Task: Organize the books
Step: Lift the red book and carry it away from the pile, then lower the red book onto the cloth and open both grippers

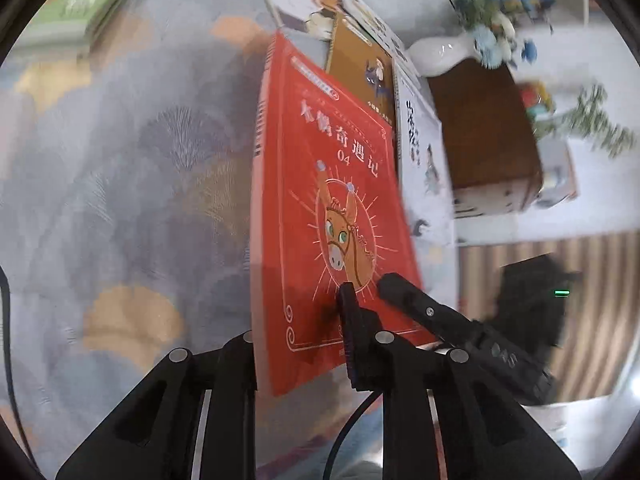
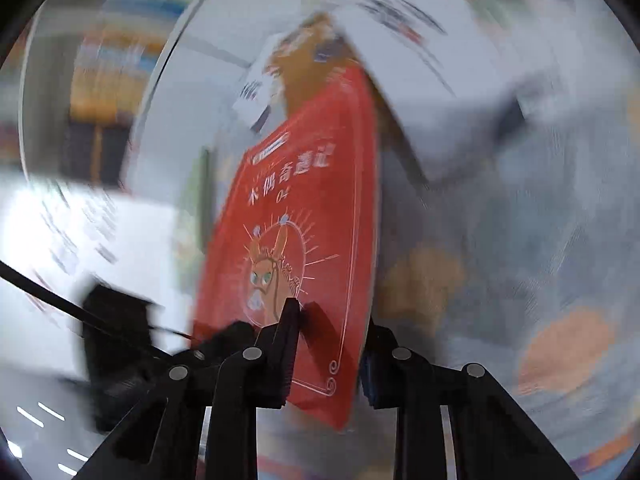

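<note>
Books are the business here, and the one in hand is a thin red paperback with a gold-lined border and a brown donkey's head on its cover, held up on edge above a bed or table draped in a grey cloth patterned with pale orange and blue fans. Both tongs are clamped on its lower end: the left gripper has one black finger flat on the cover near the donkey and the other behind the spine side, and the right gripper pinches the same end from the opposite side, its jaws closed down on the cover and back. Just behind the red book lie a brown-covered book and a white-covered book with dark lettering, overlapping in a loose heap, with a green-covered book well apart at the far corner. Beyond the heap stands a white ceramic vase of blue flowers on a dark wooden cabinet. My worry is the thin cover: gripped only at one end, it may bow or slip if the two hands pull unevenly, and the right view is smeared with motion. A swing toward the heap could knock those loose books askew, or reach the vase.
</note>
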A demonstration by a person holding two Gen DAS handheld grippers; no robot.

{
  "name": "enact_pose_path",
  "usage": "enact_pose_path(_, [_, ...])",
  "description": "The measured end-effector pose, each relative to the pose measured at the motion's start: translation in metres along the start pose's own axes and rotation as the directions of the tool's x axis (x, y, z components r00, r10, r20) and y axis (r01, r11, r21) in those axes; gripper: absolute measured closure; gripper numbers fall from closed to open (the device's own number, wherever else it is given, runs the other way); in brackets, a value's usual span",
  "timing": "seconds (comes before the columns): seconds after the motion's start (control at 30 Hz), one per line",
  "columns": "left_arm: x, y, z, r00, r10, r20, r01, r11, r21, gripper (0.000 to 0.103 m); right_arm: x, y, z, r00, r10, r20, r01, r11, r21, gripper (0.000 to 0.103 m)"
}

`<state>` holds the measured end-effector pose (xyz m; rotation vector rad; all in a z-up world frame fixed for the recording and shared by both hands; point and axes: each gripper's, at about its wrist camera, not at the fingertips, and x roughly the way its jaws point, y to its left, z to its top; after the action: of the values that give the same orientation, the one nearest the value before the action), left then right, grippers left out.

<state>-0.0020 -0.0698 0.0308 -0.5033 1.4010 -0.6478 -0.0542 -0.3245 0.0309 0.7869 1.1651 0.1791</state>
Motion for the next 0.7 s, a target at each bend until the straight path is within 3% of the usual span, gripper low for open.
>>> enact_pose_path(0.07, [-0.008,-0.012,-0.005,0.998,0.059,0.029,-0.061,0.995,0.074,0.085,-0.004,0.029,-0.006,0.994,-0.109,0.029,0.112,0.981,-0.161,0.077])
enact_pose_path(0.17, [-0.030,-0.020,-0.009,0.994,0.063,0.084,-0.074,0.987,0.141,0.087,-0.015,0.055,-0.018,0.984,-0.164,0.069,0.177,0.938,-0.297,0.077])
enact_pose_path(0.3, [-0.066,-0.028,-0.006,0.987,0.037,0.159,-0.066,0.980,0.186,0.087,-0.034,0.076,-0.031,0.988,-0.129,0.087,0.153,0.898,-0.412,0.077])
enact_pose_path(0.43, [-0.099,-0.022,0.000,0.973,-0.007,0.233,-0.034,0.985,0.170,0.085,-0.043,0.112,-0.026,0.990,-0.090,0.113,0.133,0.869,-0.476,0.077])
enact_pose_path(0.57, [-0.139,-0.013,0.015,0.940,-0.019,0.342,-0.029,0.991,0.134,0.085,-0.039,0.154,-0.012,0.990,-0.025,0.138,0.095,0.839,-0.536,0.077])
enact_pose_path(0.7, [-0.166,0.009,0.038,0.905,0.033,0.423,-0.077,0.993,0.087,0.085,-0.010,0.198,0.006,0.991,0.015,0.132,0.070,0.787,-0.613,0.076])
